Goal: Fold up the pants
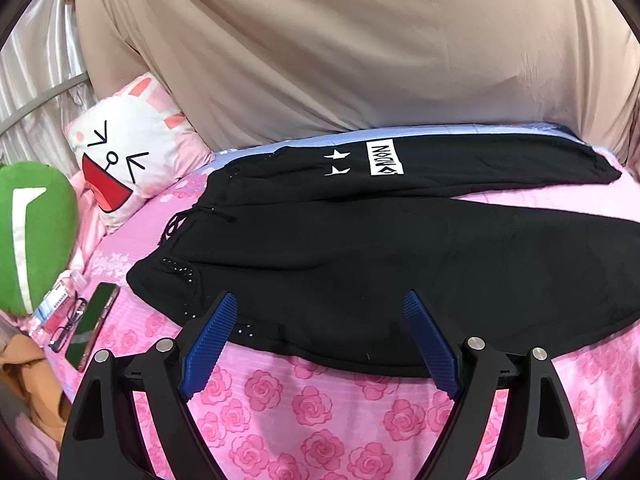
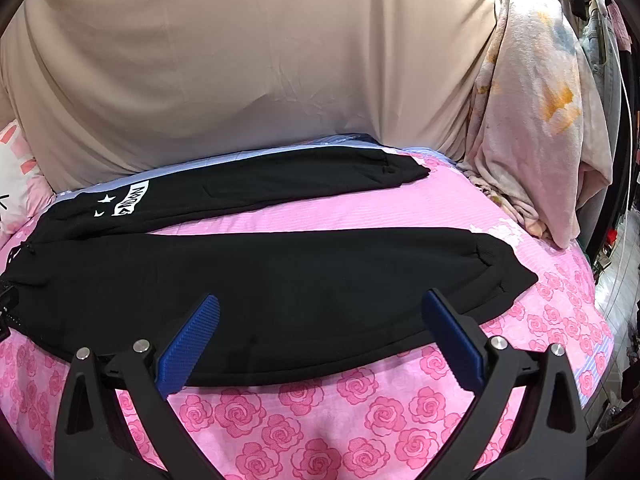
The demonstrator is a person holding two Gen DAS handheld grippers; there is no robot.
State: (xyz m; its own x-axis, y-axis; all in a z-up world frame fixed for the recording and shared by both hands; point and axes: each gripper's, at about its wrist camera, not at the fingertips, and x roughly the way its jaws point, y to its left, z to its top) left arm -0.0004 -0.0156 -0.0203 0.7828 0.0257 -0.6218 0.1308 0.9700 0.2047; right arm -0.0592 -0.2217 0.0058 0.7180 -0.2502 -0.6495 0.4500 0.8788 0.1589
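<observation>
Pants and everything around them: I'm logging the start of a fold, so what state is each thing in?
Pants: unfolded, flat on the bedsheet, legs spread apart.
Left hand-held gripper: open, over the near leg, holding nothing.
Right hand-held gripper: open, over the near leg, holding nothing.
Phone: lying flat, screen up.
Glasses: lying beside the phone.
Pillow: propped against the tan cover.

Black angular hand-held gripper point(image 1: 320, 300) frames, ribbed blue finger pads point(image 2: 188, 344), round silver screws.
</observation>
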